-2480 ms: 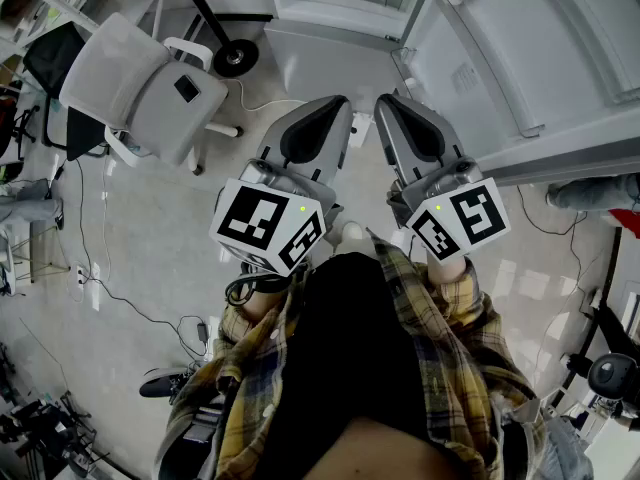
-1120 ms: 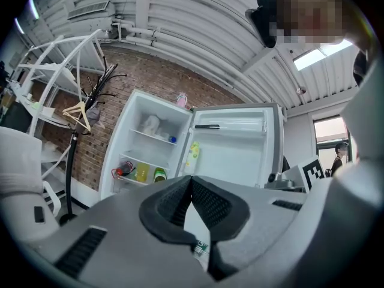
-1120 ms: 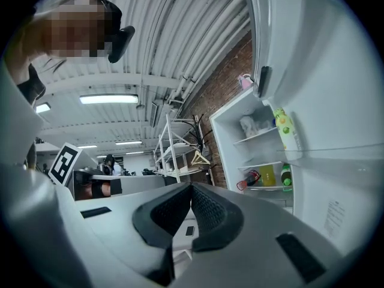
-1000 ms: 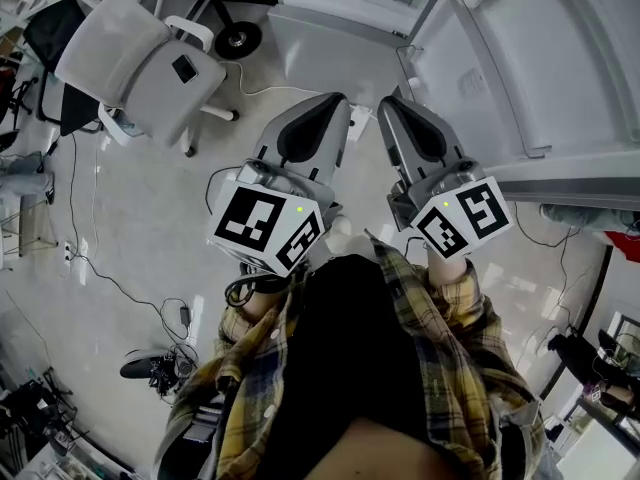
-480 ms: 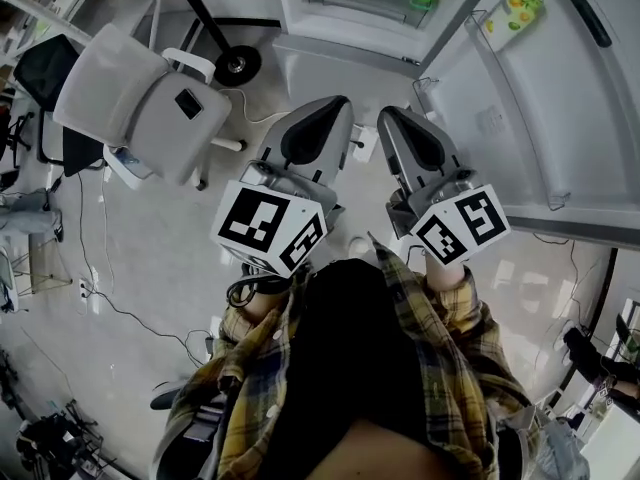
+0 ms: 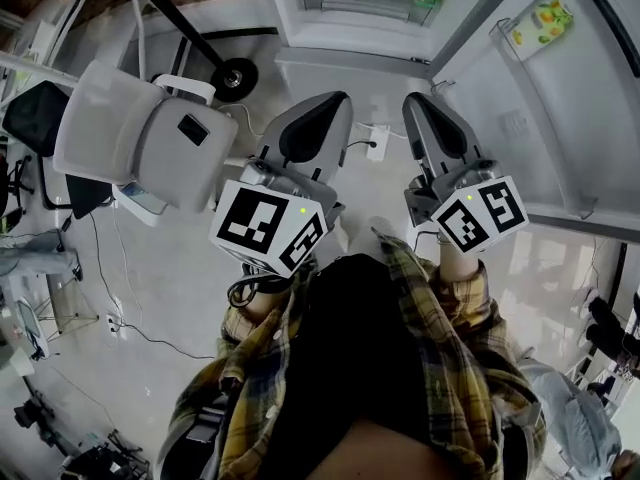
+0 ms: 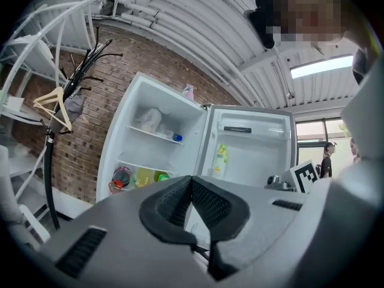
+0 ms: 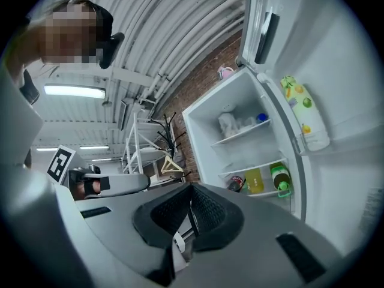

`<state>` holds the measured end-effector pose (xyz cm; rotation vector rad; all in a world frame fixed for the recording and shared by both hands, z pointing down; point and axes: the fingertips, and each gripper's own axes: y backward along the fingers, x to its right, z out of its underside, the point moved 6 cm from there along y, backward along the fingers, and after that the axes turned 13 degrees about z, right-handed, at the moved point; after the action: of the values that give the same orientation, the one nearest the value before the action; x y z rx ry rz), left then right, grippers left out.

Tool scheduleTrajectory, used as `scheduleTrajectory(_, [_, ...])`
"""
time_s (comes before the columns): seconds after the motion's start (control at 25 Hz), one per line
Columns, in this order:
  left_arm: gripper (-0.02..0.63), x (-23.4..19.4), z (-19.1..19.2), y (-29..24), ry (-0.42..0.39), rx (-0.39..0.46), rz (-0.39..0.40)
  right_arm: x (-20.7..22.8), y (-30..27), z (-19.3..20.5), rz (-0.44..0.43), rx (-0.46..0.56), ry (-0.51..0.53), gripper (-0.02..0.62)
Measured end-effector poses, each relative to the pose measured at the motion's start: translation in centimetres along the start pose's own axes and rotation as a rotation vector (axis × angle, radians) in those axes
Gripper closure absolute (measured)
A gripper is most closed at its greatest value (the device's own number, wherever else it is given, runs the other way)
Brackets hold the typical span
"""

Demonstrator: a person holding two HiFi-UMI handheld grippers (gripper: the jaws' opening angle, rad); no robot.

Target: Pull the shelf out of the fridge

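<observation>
An office chair (image 6: pixel 140 133) is standing at the left. The left claw (image 6: pixel 328 106) is hovering with its jaws pressing together on nothing. The right claw (image 6: pixel 428 106) beside it is likewise closed and empty. Both are pointing toward the open fridge (image 6: pixel 345 33), well apart from it. The shelf (image 7: pixel 153 135) is sitting inside, above some bottles (image 7: pixel 141 177).

Office chair (image 6: pixel 140 133) on pale floor (image 6: pixel 170 298)
</observation>
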<state>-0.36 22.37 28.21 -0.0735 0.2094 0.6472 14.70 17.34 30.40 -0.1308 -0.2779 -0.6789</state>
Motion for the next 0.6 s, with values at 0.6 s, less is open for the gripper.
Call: scheduleTrajectory(0.6, [0.601, -8.2, -0.4, -5.0, 0.035, -0.01, 0.008, 3.3, -8.4, -0.4, 0.029, -0.014, -0.008, 0.577])
